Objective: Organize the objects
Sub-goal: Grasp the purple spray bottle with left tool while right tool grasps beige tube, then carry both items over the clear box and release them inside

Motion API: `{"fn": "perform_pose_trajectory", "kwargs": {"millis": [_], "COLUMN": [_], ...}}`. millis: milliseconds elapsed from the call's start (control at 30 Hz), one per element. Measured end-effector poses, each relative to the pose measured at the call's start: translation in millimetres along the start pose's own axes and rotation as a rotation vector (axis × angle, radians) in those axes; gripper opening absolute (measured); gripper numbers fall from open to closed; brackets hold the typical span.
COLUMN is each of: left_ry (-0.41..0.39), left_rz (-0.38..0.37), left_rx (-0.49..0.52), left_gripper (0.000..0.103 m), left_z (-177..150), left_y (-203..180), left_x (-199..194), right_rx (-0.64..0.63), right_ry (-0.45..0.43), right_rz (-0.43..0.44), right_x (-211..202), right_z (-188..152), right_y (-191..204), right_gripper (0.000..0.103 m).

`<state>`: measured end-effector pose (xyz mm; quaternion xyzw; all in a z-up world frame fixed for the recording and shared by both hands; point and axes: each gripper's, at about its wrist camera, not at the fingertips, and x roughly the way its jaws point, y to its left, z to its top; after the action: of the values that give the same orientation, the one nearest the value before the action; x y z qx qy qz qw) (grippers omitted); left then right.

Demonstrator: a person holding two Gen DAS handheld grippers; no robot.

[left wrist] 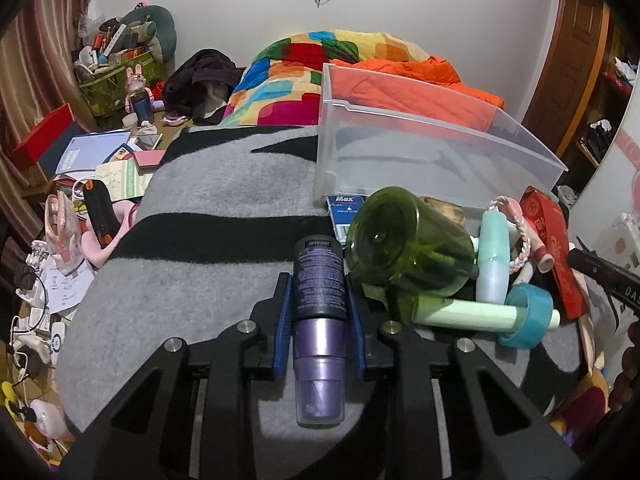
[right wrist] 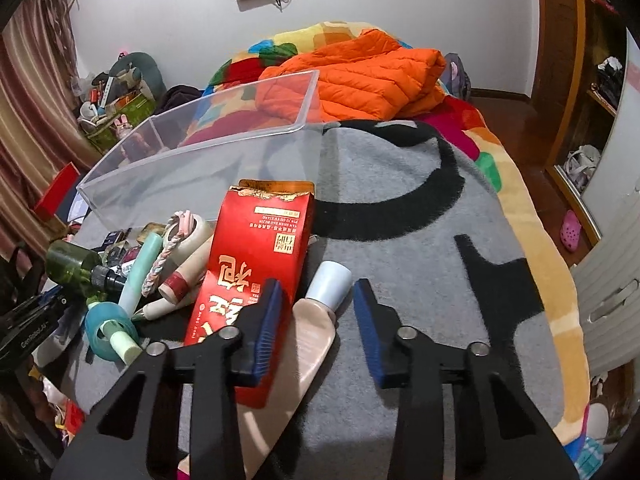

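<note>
My left gripper (left wrist: pixel 319 280) is shut on a dark purple spray can (left wrist: pixel 319 280), held lengthwise between the blue pads above the grey blanket. Right of it lies a heap: a green bottle (left wrist: pixel 408 240), a mint tube (left wrist: pixel 494 256), a teal tape roll (left wrist: pixel 528 316) and a red carton (left wrist: pixel 554 240). A clear plastic bin (left wrist: pixel 420 148) stands behind the heap. My right gripper (right wrist: pixel 316 296) is open over a beige tube with a white cap (right wrist: pixel 320 312), jaws on either side of it. The red carton (right wrist: pixel 252 264) lies under its left finger. The bin (right wrist: pixel 208 152) is beyond.
The grey and black blanket (right wrist: pixel 420 240) covers the bed. An orange jacket (right wrist: pixel 360 76) and a colourful quilt (left wrist: pixel 288 76) lie behind the bin. Books and clutter (left wrist: pixel 100 160) fill the floor at the left. A wardrobe (right wrist: pixel 600 120) stands at the right.
</note>
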<state>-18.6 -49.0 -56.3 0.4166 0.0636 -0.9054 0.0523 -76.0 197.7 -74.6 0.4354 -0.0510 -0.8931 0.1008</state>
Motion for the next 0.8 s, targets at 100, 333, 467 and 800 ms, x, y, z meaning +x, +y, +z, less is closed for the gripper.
{"fn": "perform_pose_trajectory", "kwargs": {"millis": [100, 333, 467, 800], "left_ry": [-0.003, -0.014, -0.037, -0.107], "left_rz": [0.009, 0.024, 0.030, 0.002], "left_rx": [-0.008, -0.041, -0.039, -0.037], "left_gripper": [0.025, 0.025, 0.025, 0.025], "left_z": [-3.8, -6.0, 0.2, 21.1], "left_y": [5.6, 24.4, 26.6, 21.6], "left_x": [-7.4, -21.6, -29.0, -47.9], "right_rx": [0.027, 0.115, 0.104, 0.008], "right_ry": [0.002, -0.013, 0.025, 0.045], "right_rz": [0.006, -0.014, 0.019, -0.005], "right_x": [-5.9, -16.1, -2.0, 10.1], "right_z": [-2.3, 2.2, 11.4, 1.5], "right_y": [-7.7, -31.3, -25.3, -2.7], "right_gripper": [0.029, 0.029, 0.029, 0.021]}}
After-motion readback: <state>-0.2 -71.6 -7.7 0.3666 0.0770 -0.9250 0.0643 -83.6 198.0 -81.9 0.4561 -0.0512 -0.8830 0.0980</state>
